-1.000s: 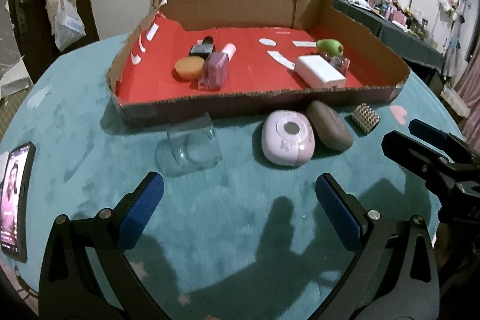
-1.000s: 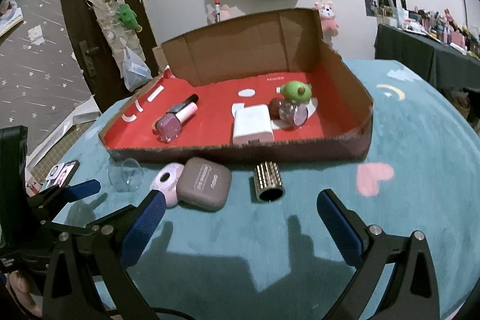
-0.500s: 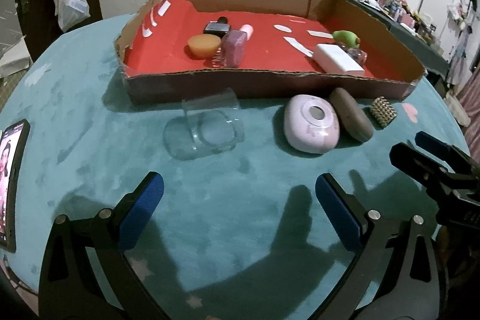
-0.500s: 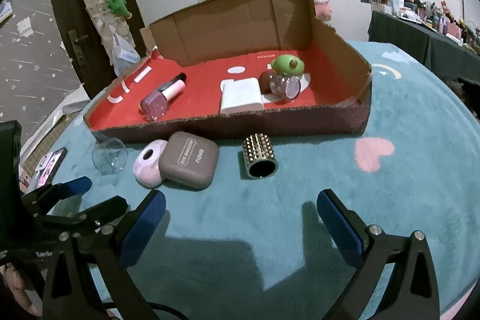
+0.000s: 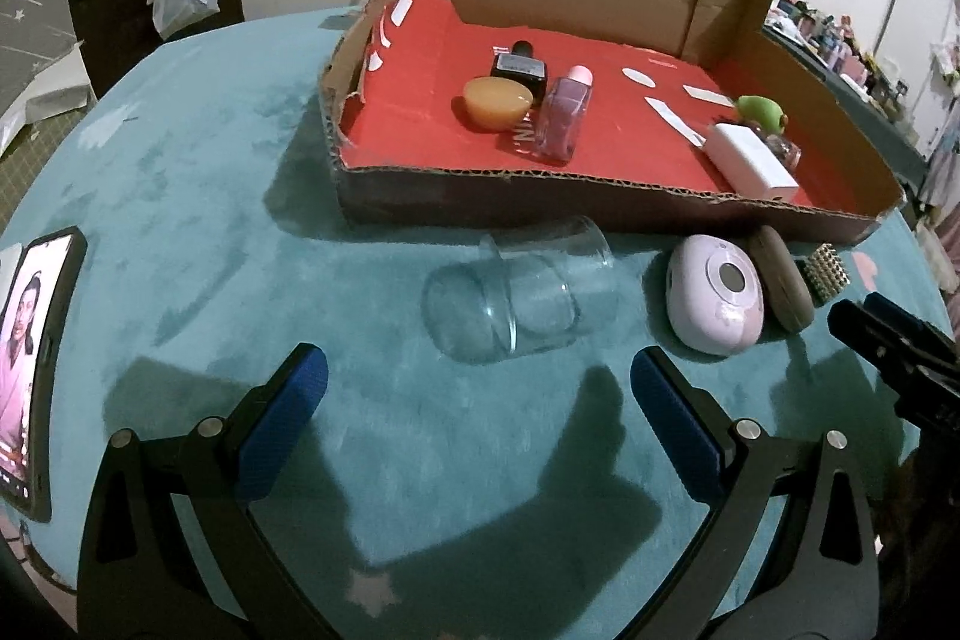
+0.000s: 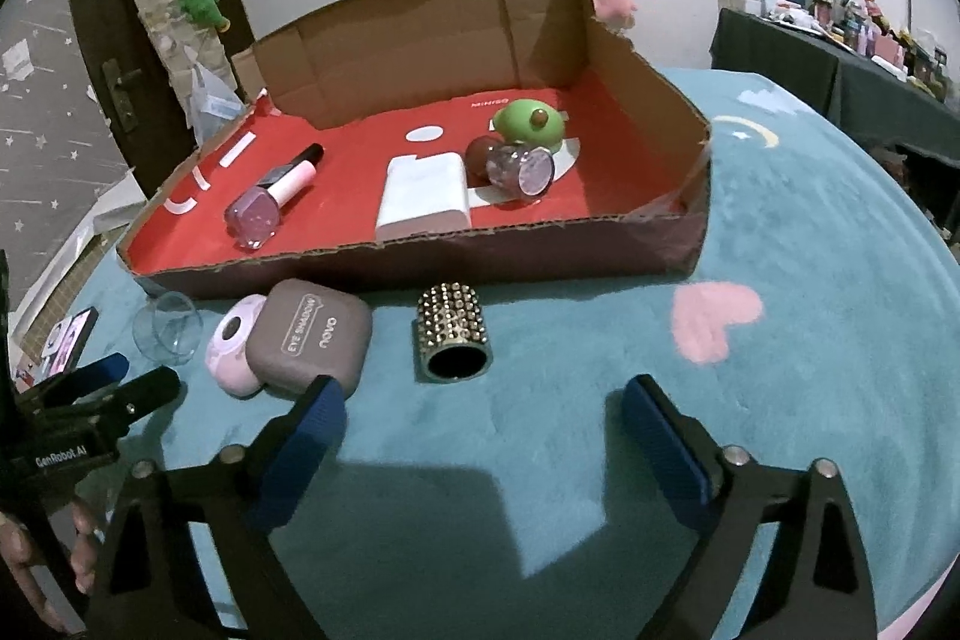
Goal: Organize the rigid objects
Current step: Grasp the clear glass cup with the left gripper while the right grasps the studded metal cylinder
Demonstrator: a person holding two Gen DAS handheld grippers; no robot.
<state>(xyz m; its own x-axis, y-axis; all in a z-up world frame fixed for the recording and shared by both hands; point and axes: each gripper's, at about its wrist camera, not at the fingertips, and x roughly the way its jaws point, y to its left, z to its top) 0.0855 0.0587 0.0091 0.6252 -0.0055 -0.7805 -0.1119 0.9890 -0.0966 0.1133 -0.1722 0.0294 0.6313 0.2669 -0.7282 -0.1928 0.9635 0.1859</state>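
A clear glass cup [image 5: 522, 295] lies on its side on the teal cloth, just ahead of my open, empty left gripper [image 5: 477, 403]. To its right lie a lilac round case [image 5: 714, 301], a brown eye-shadow case [image 5: 780, 277] and a studded gold cylinder [image 5: 825, 273]. In the right wrist view the studded cylinder [image 6: 453, 337] lies just ahead of my open, empty right gripper [image 6: 483, 430], with the brown case [image 6: 312, 337], lilac case [image 6: 231, 340] and glass cup [image 6: 168, 331] to its left. The cardboard box [image 6: 420, 268] with a red floor stands behind them.
The box holds a purple bottle [image 5: 564, 115], an orange puck [image 5: 497, 100], a black bottle [image 5: 519, 67], a white block [image 5: 750, 160] and a green avocado toy [image 6: 528, 124]. A phone [image 5: 30, 346] lies at the left table edge. A pink heart patch [image 6: 714, 319] marks the cloth.
Both grippers have moved forward toward the objects. The glass cup now sits nearer the left gripper and the studded cylinder nearer the right gripper. Both stay open.
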